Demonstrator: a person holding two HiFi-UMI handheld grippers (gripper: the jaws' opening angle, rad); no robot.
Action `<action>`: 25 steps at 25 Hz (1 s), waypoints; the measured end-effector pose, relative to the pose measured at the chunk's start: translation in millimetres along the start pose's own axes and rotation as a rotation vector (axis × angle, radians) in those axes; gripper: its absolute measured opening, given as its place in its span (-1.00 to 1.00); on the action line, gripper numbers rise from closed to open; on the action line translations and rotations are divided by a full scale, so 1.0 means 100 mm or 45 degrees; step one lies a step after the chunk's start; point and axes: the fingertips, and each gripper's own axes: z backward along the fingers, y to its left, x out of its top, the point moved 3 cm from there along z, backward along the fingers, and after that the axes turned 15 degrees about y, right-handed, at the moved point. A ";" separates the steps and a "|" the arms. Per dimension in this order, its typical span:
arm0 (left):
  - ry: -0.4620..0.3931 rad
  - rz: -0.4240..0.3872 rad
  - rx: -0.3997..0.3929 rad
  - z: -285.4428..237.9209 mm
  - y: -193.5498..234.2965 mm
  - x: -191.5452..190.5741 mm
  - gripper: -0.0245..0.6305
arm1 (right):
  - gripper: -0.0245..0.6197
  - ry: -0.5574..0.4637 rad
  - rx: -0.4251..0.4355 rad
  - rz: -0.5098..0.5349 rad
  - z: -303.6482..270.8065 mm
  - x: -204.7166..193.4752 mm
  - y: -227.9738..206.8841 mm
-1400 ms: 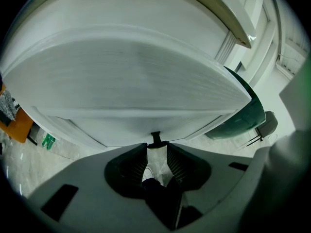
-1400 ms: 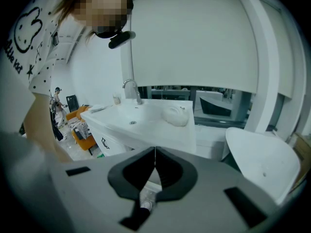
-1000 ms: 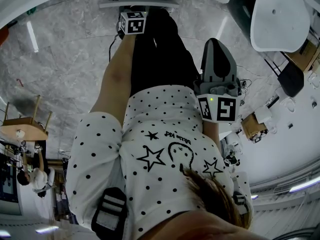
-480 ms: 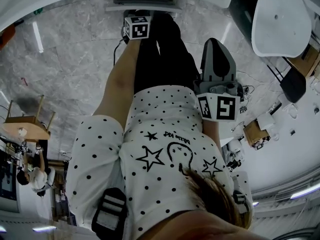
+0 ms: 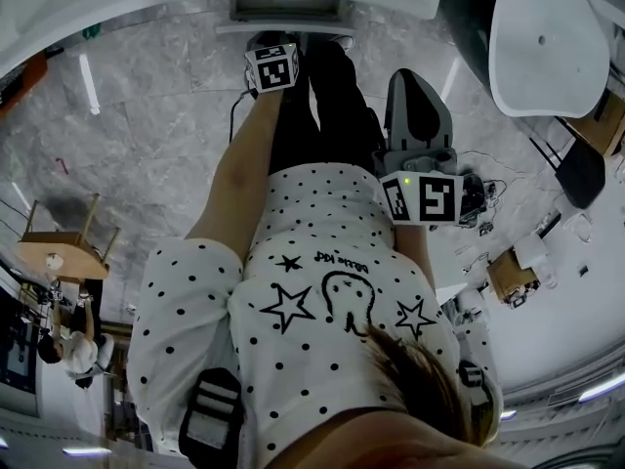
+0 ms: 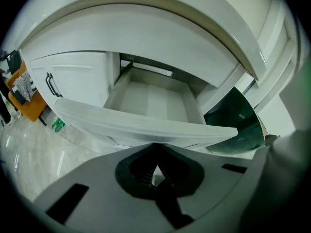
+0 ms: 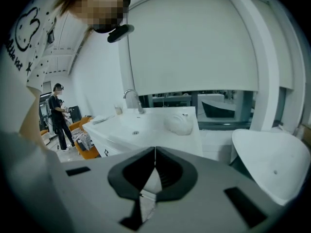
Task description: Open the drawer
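Note:
The white drawer stands pulled out from the vanity, and its pale inside looks bare. My left gripper hangs just above and in front of the drawer's front panel. Its jaws have just been closing and now stand shut with nothing between them. In the head view its marker cube shows at the end of the outstretched left arm, near the drawer. My right gripper is shut and empty. It is held back by the person's waist and faces another white vanity.
A cabinet door with a black handle is left of the drawer, with an orange object beyond it. Dark green glass lies to the right. The floor is grey marble. A white basin, a wooden stool and another person are around.
The left gripper's cube has shifted slightly right and towards the camera in the head view. The right gripper has hardly moved.

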 end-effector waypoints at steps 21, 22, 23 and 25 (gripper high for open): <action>-0.134 -0.041 -0.001 0.77 -0.21 0.24 -0.92 | -0.88 -0.034 0.020 -0.023 0.00 0.04 -0.11; -0.148 -0.042 -0.005 0.82 -0.22 0.27 -0.92 | -0.88 -0.035 0.020 -0.020 0.02 0.04 -0.11; -0.162 -0.045 -0.009 0.88 -0.24 0.29 -0.91 | -0.88 -0.036 0.020 -0.017 0.04 0.04 -0.10; -0.193 -0.064 -0.014 0.98 -0.26 0.34 -0.91 | -0.88 -0.038 0.017 -0.010 0.06 0.05 -0.10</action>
